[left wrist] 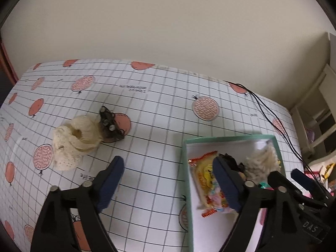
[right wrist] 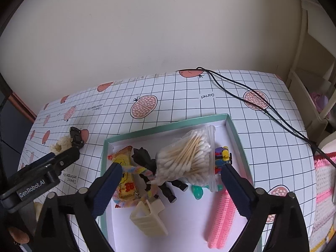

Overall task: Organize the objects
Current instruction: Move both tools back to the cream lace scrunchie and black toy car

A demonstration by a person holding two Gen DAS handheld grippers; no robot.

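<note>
Far left: tabletop (left wrist: 159,109) edge meets a reddish-brown frame (right wrist: 23,107); the back edge butts against a plain wall. On the left part of the tabletop lie a cream lace scrunchie (left wrist: 73,140) and a dark beaded hair tie (left wrist: 109,124), touching each other, with bare gridded cloth all around them.

Left hand-held gripper (left wrist: 168,182): jaws wide apart, nothing between them. Its left finger is over bare cloth just in front of the scrunchie; its right finger is over the box's left portion.

Centre-right: open teal-rimmed box (right wrist: 168,126), white inside. Contents from left: yellow snack packet (right wrist: 124,180) with a pastel twisted rope (right wrist: 138,170) across it, black toy figure (right wrist: 147,163), cream hair claw (right wrist: 147,216) at the near side, bag of cotton swabs (right wrist: 187,157) resting on top of the figure, teal plastic piece (right wrist: 197,191) under the bag's edge, small multicoloured block toy (right wrist: 222,155), pink comb-like clips (right wrist: 220,216) along the right wall.

Right hand-held gripper (right wrist: 171,175): jaws spread, empty, above the box, straddling the figure and the swab bag.

Right: black cable (right wrist: 252,96) runs across the free cloth beyond the box. Off the tabletop's right edge are a cream shelf unit (right wrist: 310,84) and a pink knit cloth (right wrist: 325,189).
</note>
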